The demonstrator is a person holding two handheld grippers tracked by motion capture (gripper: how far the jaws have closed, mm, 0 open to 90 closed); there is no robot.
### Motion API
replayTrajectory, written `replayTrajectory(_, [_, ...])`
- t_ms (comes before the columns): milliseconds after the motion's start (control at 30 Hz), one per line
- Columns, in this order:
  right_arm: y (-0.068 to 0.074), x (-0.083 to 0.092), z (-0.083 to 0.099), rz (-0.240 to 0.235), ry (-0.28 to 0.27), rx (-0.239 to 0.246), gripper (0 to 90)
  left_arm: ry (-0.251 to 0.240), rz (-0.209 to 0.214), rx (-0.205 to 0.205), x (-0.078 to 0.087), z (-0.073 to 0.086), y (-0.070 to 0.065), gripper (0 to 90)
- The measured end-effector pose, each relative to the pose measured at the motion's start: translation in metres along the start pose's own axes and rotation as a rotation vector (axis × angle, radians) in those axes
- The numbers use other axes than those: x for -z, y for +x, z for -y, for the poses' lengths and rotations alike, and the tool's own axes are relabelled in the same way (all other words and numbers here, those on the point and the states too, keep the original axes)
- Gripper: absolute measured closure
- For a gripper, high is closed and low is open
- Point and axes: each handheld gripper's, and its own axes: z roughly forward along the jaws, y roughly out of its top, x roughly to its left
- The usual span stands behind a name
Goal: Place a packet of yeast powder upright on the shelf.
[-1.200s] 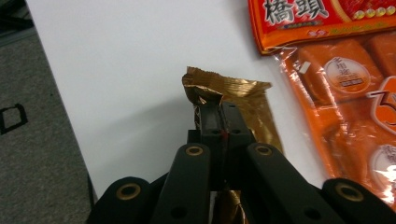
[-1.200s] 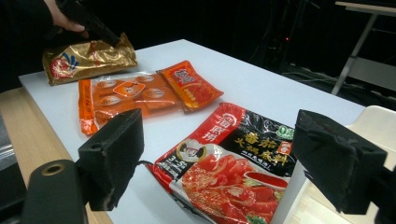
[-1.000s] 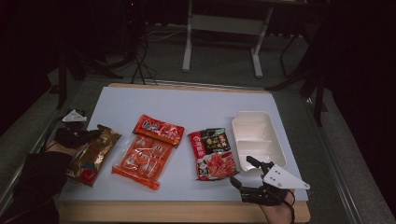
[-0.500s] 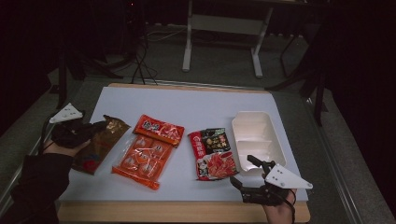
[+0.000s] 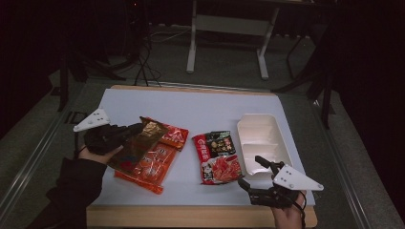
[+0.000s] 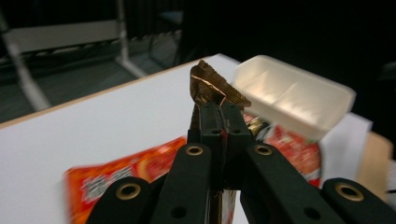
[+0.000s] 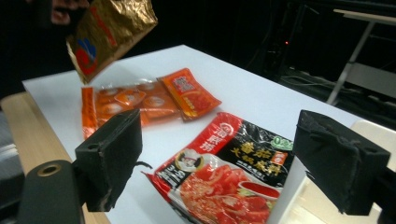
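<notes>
My left gripper (image 5: 130,132) is shut on the end of a gold snack packet (image 5: 142,143) and holds it in the air over the orange sauce packets (image 5: 152,164). In the left gripper view the jaws pinch the gold packet (image 6: 212,84) tight. The right gripper view has the gold packet (image 7: 109,32) hanging at the upper left. My right gripper (image 5: 249,171) stands open near the table's front edge, just right of a red and black packet (image 5: 218,157), with nothing between its jaws.
A white two-compartment tray (image 5: 264,138) lies at the right of the white mat, just beyond my right gripper. A smaller orange packet (image 7: 189,93) rests against the larger one (image 7: 126,105). The wooden table edge (image 5: 191,217) runs along the front.
My left gripper has lifted the gold packet off the mat's left side and carried it right, over the orange packets. The right gripper has stayed put.
</notes>
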Motion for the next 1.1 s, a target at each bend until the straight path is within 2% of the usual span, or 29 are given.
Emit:
replayTrajectory(67, [-0.001,0.000,-0.002,0.006,0.016,-0.014,14.6,-0.014,0.034,-0.004,-0.005,-0.002,-0.007,90.0])
replayTrajectory(200, [-0.003,-0.002,-0.006,-0.007,0.032,-0.039,13.4,-0.049,0.084,0.012,-0.014,-0.008,-0.020,90.0])
replayTrajectory(267, [-0.005,-0.001,-0.007,-0.030,0.008,-0.066,13.1,-0.075,0.115,0.016,-0.018,-0.010,-0.025,90.0])
replayTrajectory(333, [-0.005,-0.001,-0.008,-0.029,-0.001,-0.084,12.3,-0.090,0.127,0.014,-0.022,-0.011,-0.031,90.0])
replayTrajectory(367, [-0.005,0.000,-0.009,-0.034,-0.006,-0.091,11.3,-0.120,0.167,0.034,-0.026,-0.010,-0.035,90.0])
replayTrajectory(433, [-0.006,0.000,-0.012,-0.031,-0.014,-0.100,10.8,-0.122,0.173,0.039,-0.029,-0.010,-0.038,90.0])
replayTrajectory(500, [-0.005,-0.001,-0.015,-0.020,-0.014,-0.093,10.1,-0.130,0.199,0.037,-0.037,-0.009,-0.045,90.0])
replayTrajectory(533, [-0.005,-0.001,-0.015,-0.020,-0.014,-0.093,10.1,-0.130,0.199,0.037,-0.037,-0.009,-0.045,90.0])
replayTrajectory(567, [-0.006,-0.003,-0.019,-0.052,-0.003,-0.089,10.1,-0.141,0.217,0.044,-0.039,-0.009,-0.047,90.0])
replayTrajectory(633, [-0.005,-0.004,-0.021,-0.052,-0.007,-0.087,10.1,-0.164,0.237,0.054,-0.043,-0.009,-0.051,90.0])
replayTrajectory(733, [-0.005,-0.014,-0.030,-0.110,0.011,-0.111,10.1,-0.195,0.275,0.072,-0.050,-0.008,-0.057,90.0])
replayTrajectory(767, [-0.004,-0.017,-0.033,-0.108,0.019,-0.102,10.6,-0.203,0.295,0.062,-0.056,-0.008,-0.062,90.0])
replayTrajectory(800, [-0.004,-0.017,-0.033,-0.108,0.019,-0.102,10.6,-0.203,0.295,0.062,-0.056,-0.008,-0.062,90.0])
replayTrajectory(867, [-0.002,-0.020,-0.039,-0.110,0.010,-0.080,13.3,-0.215,0.320,0.076,-0.062,-0.007,-0.066,90.0])
replayTrajectory(967, [-0.002,-0.027,-0.051,-0.140,-0.009,-0.087,15.5,-0.241,0.354,0.085,-0.071,-0.003,-0.072,90.0])
replayTrajectory(1033, [-0.002,-0.027,-0.051,-0.140,-0.009,-0.087,15.5,-0.256,0.363,0.086,-0.074,-0.001,-0.075,90.0])
replayTrajectory(1067, [-0.002,-0.029,-0.053,-0.146,-0.010,-0.082,15.5,-0.279,0.384,0.078,-0.079,0.002,-0.080,90.0])
replayTrajectory(1100, [-0.002,-0.033,-0.057,-0.173,-0.021,-0.084,15.8,-0.281,0.397,0.082,-0.081,0.003,-0.081,90.0])
